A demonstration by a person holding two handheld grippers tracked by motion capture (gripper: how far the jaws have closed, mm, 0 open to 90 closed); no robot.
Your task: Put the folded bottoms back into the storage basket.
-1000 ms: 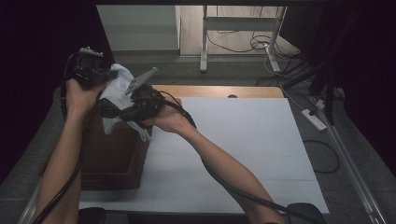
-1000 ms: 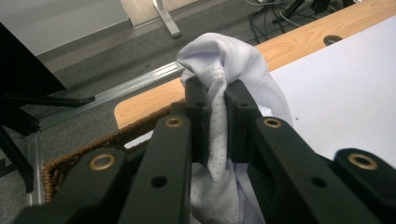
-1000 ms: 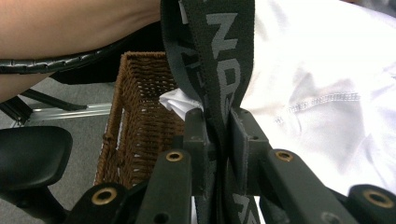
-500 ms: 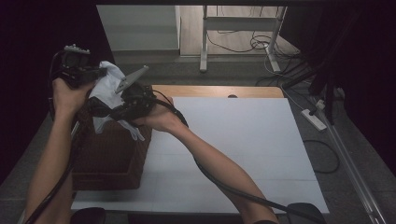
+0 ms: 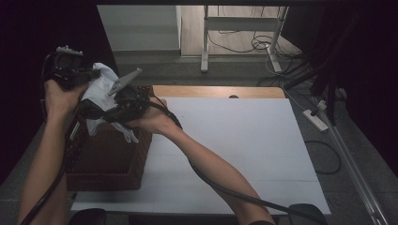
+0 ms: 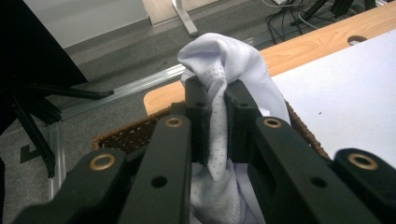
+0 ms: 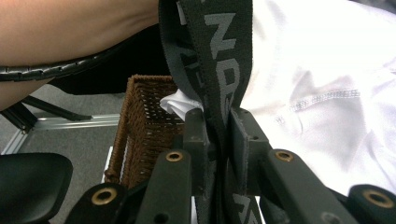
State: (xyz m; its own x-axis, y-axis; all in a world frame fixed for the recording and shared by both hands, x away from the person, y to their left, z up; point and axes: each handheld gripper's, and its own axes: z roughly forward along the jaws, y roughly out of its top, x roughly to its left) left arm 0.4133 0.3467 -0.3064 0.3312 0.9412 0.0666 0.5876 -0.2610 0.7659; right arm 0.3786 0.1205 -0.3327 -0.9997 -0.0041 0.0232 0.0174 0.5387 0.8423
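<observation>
Since the earlier frames both hands have shifted toward the left edge of the high view, carrying the white garment (image 5: 101, 89) with them; it still hangs above the basket, grip unchanged.

Tabletop (image 5: 234, 140): white sheet over wood, wooden strip bare along the far edge.

Basket (image 5: 105, 159): brown wicker, at the tabletop's left end, directly under the garment. More white cloth shows inside it in the right gripper view.

Garment: white fabric with a dark grey lettered waistband (image 7: 219, 60). Bunched between the two grippers, lifted clear of the basket rim, one loose end drooping toward the basket.

Left gripper (image 5: 77, 77): held high at far left. Jaws closed tight on a twisted fold of the white fabric (image 6: 217, 121), seen pinched between both jaws in the left gripper view.

Right gripper (image 5: 101, 112): just beside the left, lower and nearer the tabletop's middle, grey plate on top. Jaws closed on the waistband, which runs down between them in the right gripper view.
</observation>
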